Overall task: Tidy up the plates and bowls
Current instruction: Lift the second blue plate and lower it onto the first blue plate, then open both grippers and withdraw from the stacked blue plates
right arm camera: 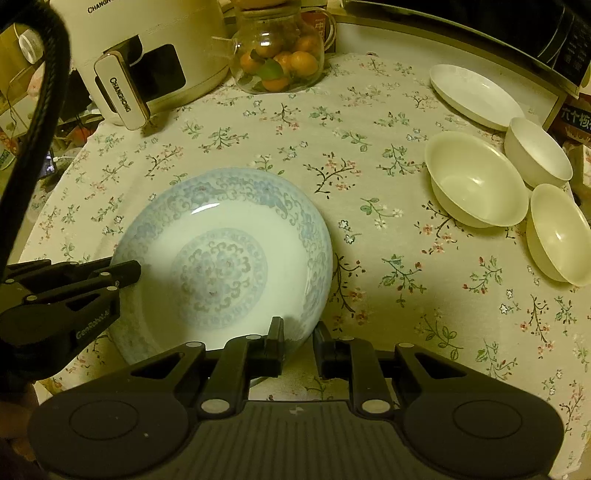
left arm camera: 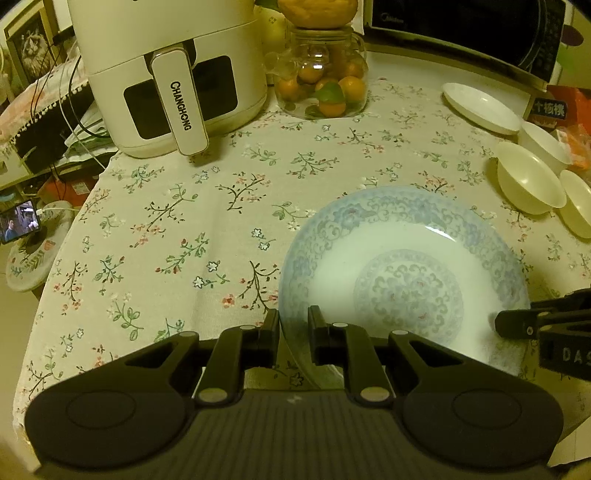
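Note:
A large blue-patterned plate (left arm camera: 402,273) lies on the floral tablecloth; it also shows in the right wrist view (right arm camera: 221,262). My left gripper (left arm camera: 293,325) straddles its left rim, one finger outside and one inside, nearly closed on it. My right gripper (right arm camera: 298,338) straddles its right rim the same way. Each gripper shows in the other's view: the right gripper (left arm camera: 517,325), the left gripper (right arm camera: 122,271). At the right stand a white plate (right arm camera: 476,96), a cream bowl (right arm camera: 476,181), a white bowl (right arm camera: 535,151) and another cream bowl (right arm camera: 561,236).
A white Changhong air fryer (left arm camera: 166,74) and a glass jar of oranges (left arm camera: 321,74) stand at the back. A microwave (left arm camera: 480,33) sits behind the right side. The table edge (left arm camera: 55,258) curves down the left. A black cable (right arm camera: 44,110) hangs at the left.

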### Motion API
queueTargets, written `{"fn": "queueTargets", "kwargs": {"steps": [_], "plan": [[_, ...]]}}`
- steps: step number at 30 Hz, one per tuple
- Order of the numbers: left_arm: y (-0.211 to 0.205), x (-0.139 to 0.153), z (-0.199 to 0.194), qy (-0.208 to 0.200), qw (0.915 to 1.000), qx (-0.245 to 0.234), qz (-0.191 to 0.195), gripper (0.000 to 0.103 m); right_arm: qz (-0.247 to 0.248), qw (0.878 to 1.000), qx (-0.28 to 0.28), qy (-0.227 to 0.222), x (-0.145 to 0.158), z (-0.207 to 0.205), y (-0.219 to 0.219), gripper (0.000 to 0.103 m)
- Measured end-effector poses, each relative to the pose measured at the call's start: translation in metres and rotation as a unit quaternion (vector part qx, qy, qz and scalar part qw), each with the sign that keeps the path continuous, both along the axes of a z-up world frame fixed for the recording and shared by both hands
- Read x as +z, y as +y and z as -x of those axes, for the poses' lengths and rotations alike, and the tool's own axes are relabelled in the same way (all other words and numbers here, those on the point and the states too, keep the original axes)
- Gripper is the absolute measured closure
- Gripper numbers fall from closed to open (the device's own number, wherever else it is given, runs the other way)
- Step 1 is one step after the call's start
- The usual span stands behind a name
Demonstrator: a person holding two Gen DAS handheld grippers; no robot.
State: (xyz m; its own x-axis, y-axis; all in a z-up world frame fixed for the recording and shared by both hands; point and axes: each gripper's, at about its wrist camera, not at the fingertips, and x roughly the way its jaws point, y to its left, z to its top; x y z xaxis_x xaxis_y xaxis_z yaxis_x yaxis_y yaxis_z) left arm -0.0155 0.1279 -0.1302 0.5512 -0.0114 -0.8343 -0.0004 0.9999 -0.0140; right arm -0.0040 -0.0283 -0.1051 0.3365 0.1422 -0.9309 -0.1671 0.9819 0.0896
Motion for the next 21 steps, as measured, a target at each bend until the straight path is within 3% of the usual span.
{"fn": "queueTargets", "kwargs": {"steps": [14, 18, 21], "plan": [[-0.002, 0.0, 0.0, -0.004, 0.9999, -0.002, -0.01, 0.085, 0.002, 1.0, 0.003, 0.003, -0.001, -0.002, 0.001, 0.082], [0.001, 0.004, -0.002, -0.014, 0.9998, 0.002, -0.017, 0.08, 0.001, 1.0, -0.005, -0.003, 0.004, -0.003, -0.006, 0.07], [0.004, 0.008, -0.004, -0.016, 0.9998, 0.008, -0.013, 0.079, -0.006, 1.0, -0.015, -0.01, 0.009, -0.004, -0.015, 0.068]]}}
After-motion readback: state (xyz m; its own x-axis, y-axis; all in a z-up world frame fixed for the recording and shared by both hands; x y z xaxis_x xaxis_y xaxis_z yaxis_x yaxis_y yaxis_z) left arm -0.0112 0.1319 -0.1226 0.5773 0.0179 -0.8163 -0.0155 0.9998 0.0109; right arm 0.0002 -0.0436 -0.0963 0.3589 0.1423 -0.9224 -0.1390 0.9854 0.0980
